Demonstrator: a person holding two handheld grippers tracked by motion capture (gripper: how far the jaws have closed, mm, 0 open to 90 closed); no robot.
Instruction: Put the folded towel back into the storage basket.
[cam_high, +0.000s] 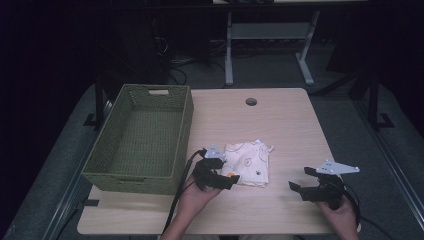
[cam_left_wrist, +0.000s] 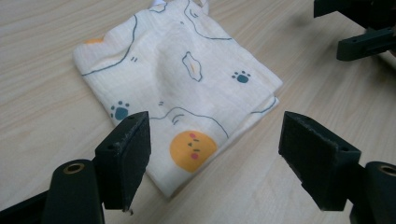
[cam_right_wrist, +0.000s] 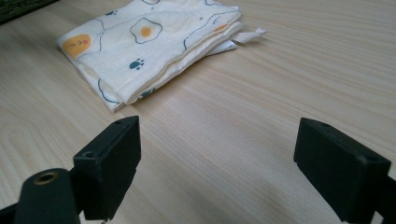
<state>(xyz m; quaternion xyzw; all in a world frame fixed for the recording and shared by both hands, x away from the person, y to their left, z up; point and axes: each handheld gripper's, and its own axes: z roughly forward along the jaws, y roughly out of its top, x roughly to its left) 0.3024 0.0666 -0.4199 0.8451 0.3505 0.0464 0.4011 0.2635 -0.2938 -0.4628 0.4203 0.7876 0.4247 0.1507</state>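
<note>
High view: green basket (cam_high: 137, 137) left of folded cloth (cam_high: 248, 162); both grippers' jaws apart, empty.

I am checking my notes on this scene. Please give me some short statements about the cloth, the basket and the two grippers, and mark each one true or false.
1. The folded cloth lies inside the basket. False: it lies on the table, to the right of the basket.
2. The basket has nothing in it. True.
3. The left gripper is shut on the cloth. False: its jaws stand open just above the cloth's near corner.
4. The right gripper is open, apart from the cloth. True.
5. The cloth is plain white. False: it has printed eggs and paw marks.
</note>
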